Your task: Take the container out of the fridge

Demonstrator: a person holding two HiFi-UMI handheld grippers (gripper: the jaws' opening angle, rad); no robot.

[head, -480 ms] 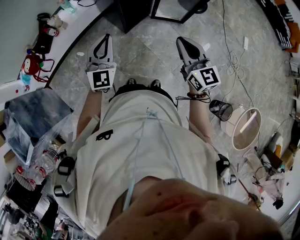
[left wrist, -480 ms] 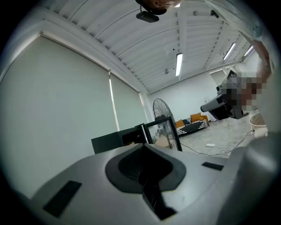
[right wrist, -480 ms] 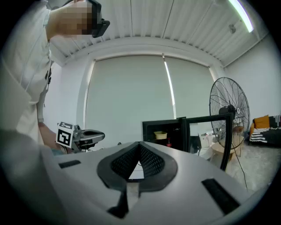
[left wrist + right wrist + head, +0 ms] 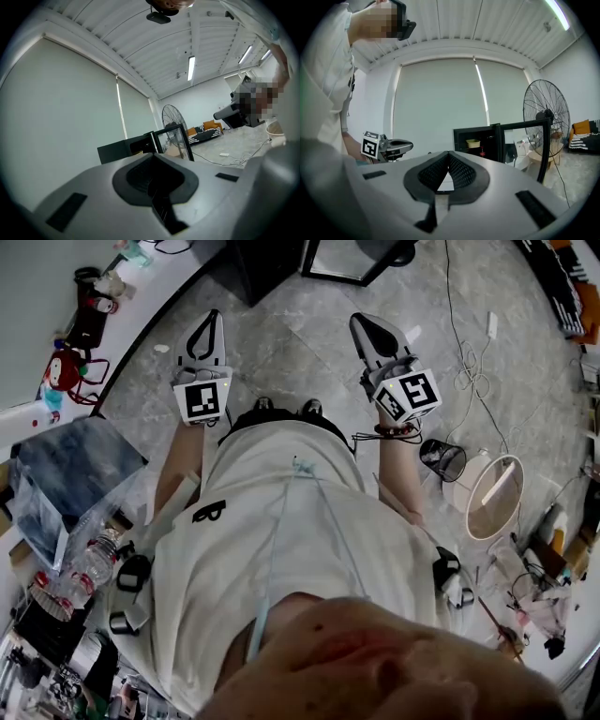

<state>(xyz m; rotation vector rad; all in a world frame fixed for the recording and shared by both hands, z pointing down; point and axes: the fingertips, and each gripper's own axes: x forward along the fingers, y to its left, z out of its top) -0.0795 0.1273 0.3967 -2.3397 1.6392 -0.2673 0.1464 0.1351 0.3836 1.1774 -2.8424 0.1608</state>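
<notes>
Head view, compared with half a second before, showed almost no change. At upper left of centre the left gripper [image 4: 214,317] hung level above the floor [image 4: 291,343], jaws together and empty. To its right the right gripper [image 4: 359,322], likewise closed on nothing, had edged only slightly leftward. In the right gripper view the fridge [image 4: 457,143] stood ahead at centre right, its door [image 4: 525,124] open. The container [image 4: 473,143] sat on a shelf inside, well apart from both tools. The approach had evidently not begun, and the jaws would need opening first.
</notes>
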